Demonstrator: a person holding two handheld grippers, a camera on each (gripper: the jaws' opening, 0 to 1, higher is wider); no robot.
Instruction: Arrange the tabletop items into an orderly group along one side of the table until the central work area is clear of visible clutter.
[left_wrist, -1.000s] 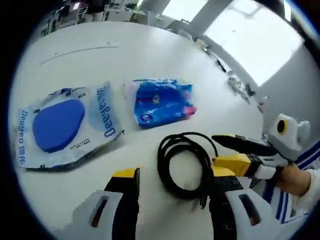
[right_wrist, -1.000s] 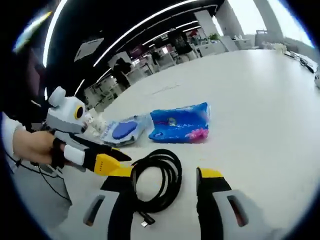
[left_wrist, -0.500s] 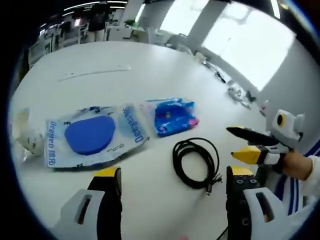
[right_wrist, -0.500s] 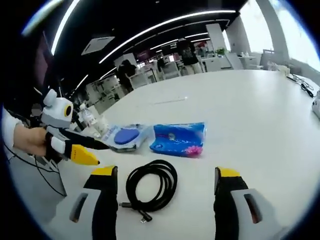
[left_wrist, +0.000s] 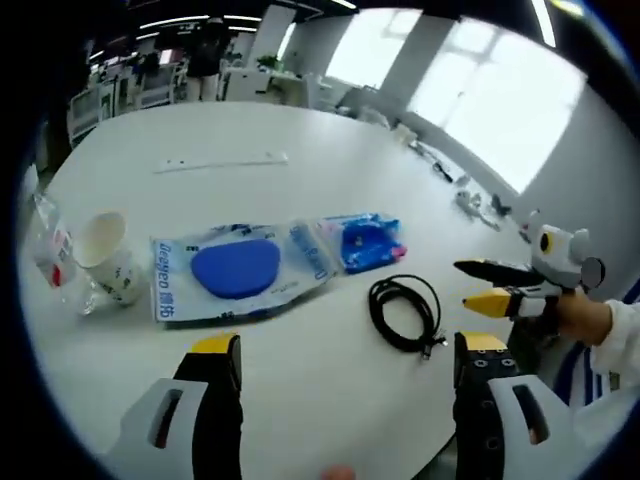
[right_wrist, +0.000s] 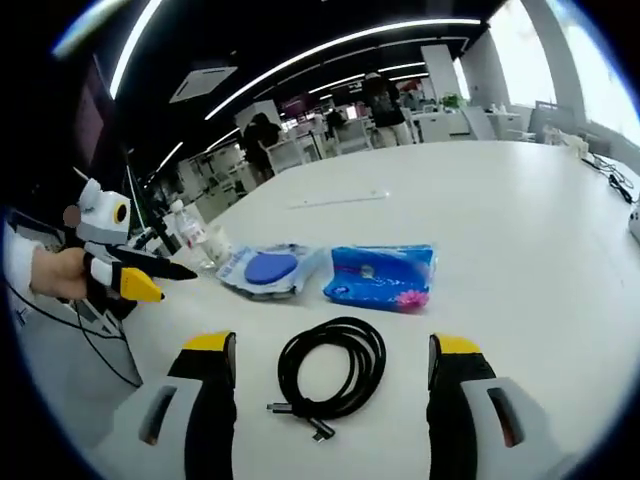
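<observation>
A black coiled cable (left_wrist: 405, 312) lies flat on the white table (left_wrist: 300, 150), apart from both grippers. My left gripper (left_wrist: 347, 346) hovers open well short of it, nothing between its jaws. Beyond the cable lie a blue packet (left_wrist: 368, 240) and a clear bag with a blue oval pad (left_wrist: 235, 270). My right gripper (right_wrist: 332, 345) is open above the table, the cable (right_wrist: 335, 372) lying just past its tips. The blue packet (right_wrist: 385, 275) and the clear bag (right_wrist: 270, 270) sit farther out. Each gripper appears in the other's view: right gripper (left_wrist: 510, 285), left gripper (right_wrist: 135, 275).
A paper cup (left_wrist: 105, 260) and a plastic bottle (left_wrist: 45, 245) stand at the table's left edge, next to the clear bag. A thin white strip (left_wrist: 225, 160) lies far out on the table. Cables and small items (left_wrist: 475, 195) sit along the far right edge.
Both grippers have drawn back from the cable and their jaws stand wider apart. The cable stays on the table. The cup and bottle have come into the left gripper view.
</observation>
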